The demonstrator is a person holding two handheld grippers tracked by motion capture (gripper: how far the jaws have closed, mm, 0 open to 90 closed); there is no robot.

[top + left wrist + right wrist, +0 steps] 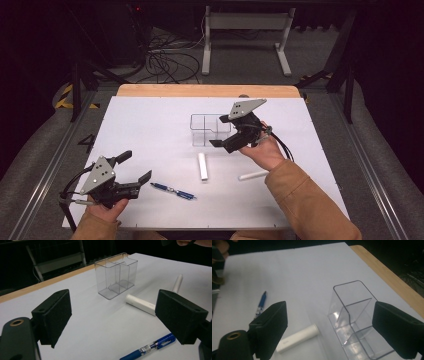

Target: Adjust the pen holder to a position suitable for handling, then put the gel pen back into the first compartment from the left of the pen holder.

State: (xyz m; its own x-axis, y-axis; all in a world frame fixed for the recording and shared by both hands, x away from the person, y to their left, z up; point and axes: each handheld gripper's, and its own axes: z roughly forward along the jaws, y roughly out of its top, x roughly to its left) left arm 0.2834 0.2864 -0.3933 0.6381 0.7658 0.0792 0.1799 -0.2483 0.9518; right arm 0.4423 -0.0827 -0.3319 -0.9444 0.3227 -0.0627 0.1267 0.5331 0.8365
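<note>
A clear plastic box (210, 129) with several compartments stands upright at the table's middle; it is also in the left gripper view (116, 275) and the right gripper view (354, 315). My right gripper (220, 131) hovers just right of and above it, open, nothing between its pads (332, 325). A white tube (202, 166) lies in front of the box, a thinner white stick (253, 175) to its right, and a blue pen (173, 190) nearer the front edge. My left gripper (136, 166) rests low at the front left, open and empty (112, 312), facing the pen (150, 347) and tube (140, 303).
The white table sheet (150, 125) ends in a wooden strip (207, 90) at the far edge. Beyond it are a white desk frame (247, 35) and loose cables (167, 60) on the floor. Metal rails (45, 165) run along both sides.
</note>
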